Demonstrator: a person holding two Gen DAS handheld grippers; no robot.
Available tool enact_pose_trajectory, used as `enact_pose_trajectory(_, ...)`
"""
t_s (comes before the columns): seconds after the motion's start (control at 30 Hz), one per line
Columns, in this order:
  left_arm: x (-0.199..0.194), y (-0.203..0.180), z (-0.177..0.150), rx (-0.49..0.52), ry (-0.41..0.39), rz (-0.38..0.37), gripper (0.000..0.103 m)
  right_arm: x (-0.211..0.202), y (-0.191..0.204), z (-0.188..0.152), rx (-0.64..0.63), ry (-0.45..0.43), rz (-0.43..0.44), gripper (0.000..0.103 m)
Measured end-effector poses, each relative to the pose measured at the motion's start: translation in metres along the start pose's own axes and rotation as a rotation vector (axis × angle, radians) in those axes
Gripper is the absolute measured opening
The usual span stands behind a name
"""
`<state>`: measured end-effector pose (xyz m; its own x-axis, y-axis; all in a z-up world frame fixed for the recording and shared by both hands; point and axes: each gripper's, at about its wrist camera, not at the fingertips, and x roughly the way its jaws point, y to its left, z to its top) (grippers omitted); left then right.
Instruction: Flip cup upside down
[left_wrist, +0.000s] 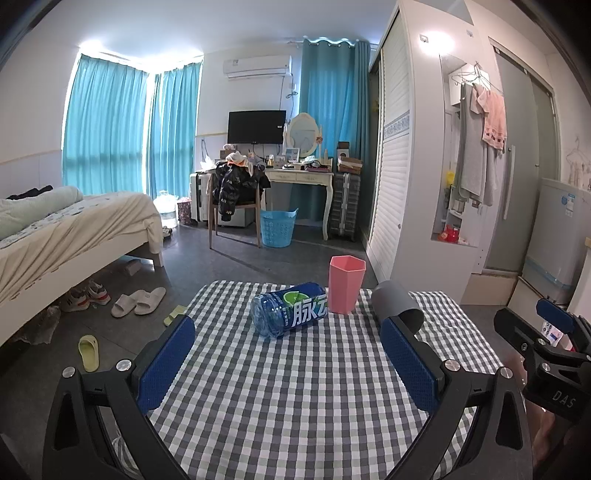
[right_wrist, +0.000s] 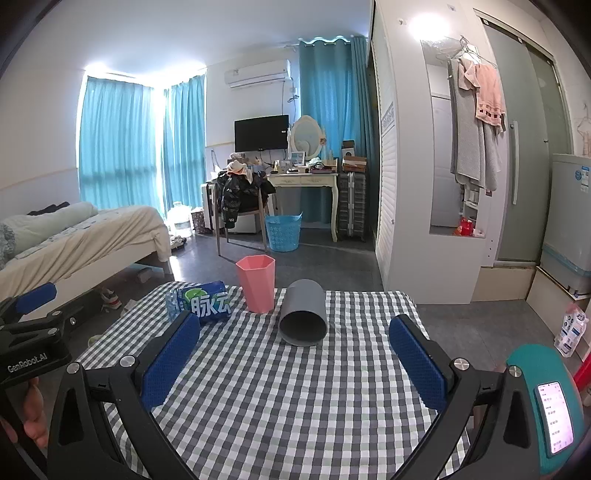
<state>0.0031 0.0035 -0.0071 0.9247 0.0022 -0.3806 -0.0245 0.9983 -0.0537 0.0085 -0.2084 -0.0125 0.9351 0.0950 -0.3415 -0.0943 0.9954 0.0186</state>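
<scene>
1. Two cups are seen on the checked tablecloth (right_wrist: 295, 387). The pink cup (right_wrist: 256, 282) stands upright with its mouth up, near the far edge of the table. The grey cup (right_wrist: 303, 317) lies on its side just beside it, with its open mouth turned to the cameras.
2. It cannot be told from the task which cup is meant. The pink cup is judged more likely, because it stands upright.
3. A blue bottle (left_wrist: 290, 308) lies on its side, touching or almost touching the pink cup on its left.
4. The left gripper (left_wrist: 288, 339) is held wide open, with nothing between its pads. The right gripper (right_wrist: 295, 338) is also wide open and empty. Both are kept well short of the cups.
5. The pink cup is judged to be light, stiff plastic with flat faces, so it is probably easily tipped over.
6. A hold across two opposite flat faces, about the middle of its height, is advised. Smooth walls may slip, so a firm hold is needed before it is turned.
</scene>
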Motion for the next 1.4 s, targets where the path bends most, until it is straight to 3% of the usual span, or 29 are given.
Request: enact_pose_trajectory(1.4,0.0062,0.0065,-0.0053,-0.007,0.022,0.016,0.103,-0.0025,0.0063,0.0043,-0.003,0.005,0.011,0.103)
